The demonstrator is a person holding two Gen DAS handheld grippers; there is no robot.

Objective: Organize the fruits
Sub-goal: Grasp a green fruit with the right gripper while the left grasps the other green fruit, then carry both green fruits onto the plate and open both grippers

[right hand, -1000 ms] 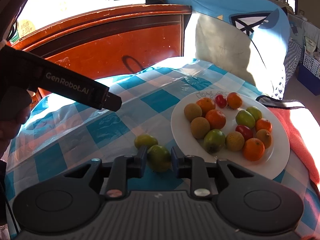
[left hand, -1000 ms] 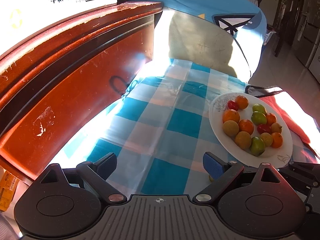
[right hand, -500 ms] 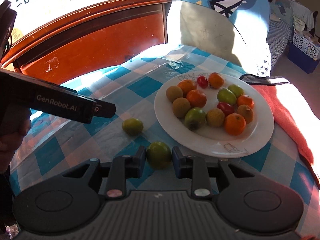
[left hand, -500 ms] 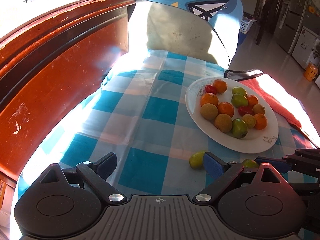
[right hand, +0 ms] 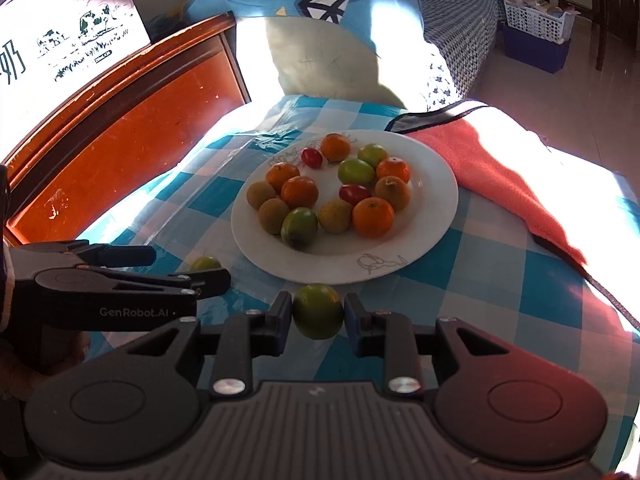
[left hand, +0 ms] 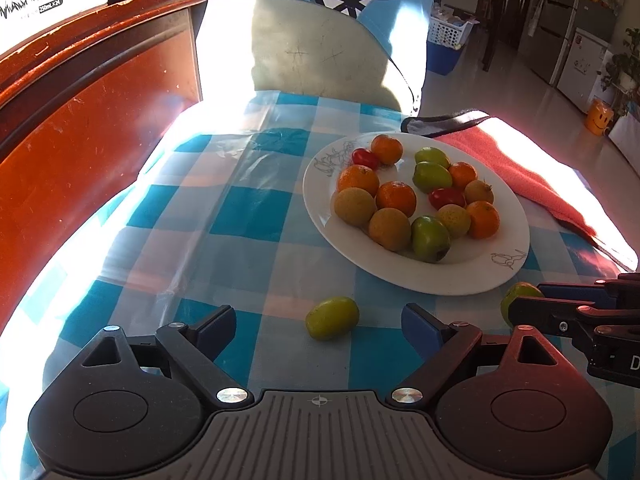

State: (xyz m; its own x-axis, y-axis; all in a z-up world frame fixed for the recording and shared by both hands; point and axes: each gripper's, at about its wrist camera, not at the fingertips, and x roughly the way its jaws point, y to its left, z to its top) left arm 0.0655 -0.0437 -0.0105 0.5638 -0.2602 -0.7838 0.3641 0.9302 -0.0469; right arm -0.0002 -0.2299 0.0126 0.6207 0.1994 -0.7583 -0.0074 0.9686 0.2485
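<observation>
My right gripper (right hand: 318,314) pinches a green fruit (right hand: 318,311) between its pads, just in front of the near rim of the white plate (right hand: 440,216) of mixed fruits. My left gripper (left hand: 318,320) is spread wide, its jaws closing, with a second green fruit (left hand: 332,317) lying loose on the checked tablecloth (left hand: 248,216) between its fingers, untouched.

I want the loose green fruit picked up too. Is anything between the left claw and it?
Nothing visible. The green fruit lies alone on the checked cloth, just ahead of the left claw, whose jaws are wide but closing. The plate sits farther back.
</observation>
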